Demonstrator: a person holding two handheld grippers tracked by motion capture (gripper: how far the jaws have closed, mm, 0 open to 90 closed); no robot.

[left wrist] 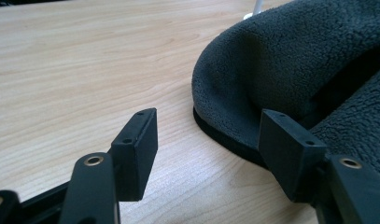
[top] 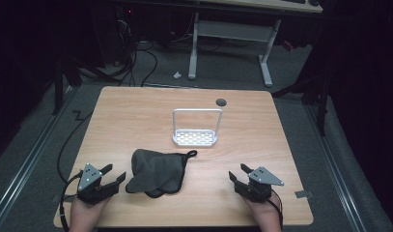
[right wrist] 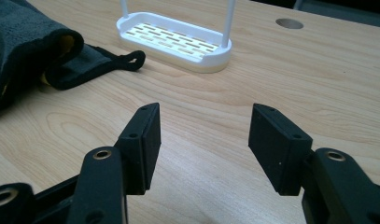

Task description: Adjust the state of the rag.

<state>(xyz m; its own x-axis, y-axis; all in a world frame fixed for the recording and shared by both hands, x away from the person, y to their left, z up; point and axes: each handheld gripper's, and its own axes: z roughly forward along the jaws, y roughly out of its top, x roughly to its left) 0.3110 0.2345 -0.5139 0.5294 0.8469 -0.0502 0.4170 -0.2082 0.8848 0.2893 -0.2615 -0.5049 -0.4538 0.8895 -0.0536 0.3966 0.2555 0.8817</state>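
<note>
From above, the dark fleece cloth (top: 157, 172) lies crumpled near the desk's (top: 136, 111) front edge, left claw (top: 113, 175) spread beside it. Left gripper view: one jaw touches the cloth — pinching a single fold might drag it. Right gripper view: right claw (right wrist: 204, 140) spread, white rack (right wrist: 176, 41) ahead.

Left tool (top: 113, 174) and right tool (top: 238, 175) low, jaws spread wide
</note>
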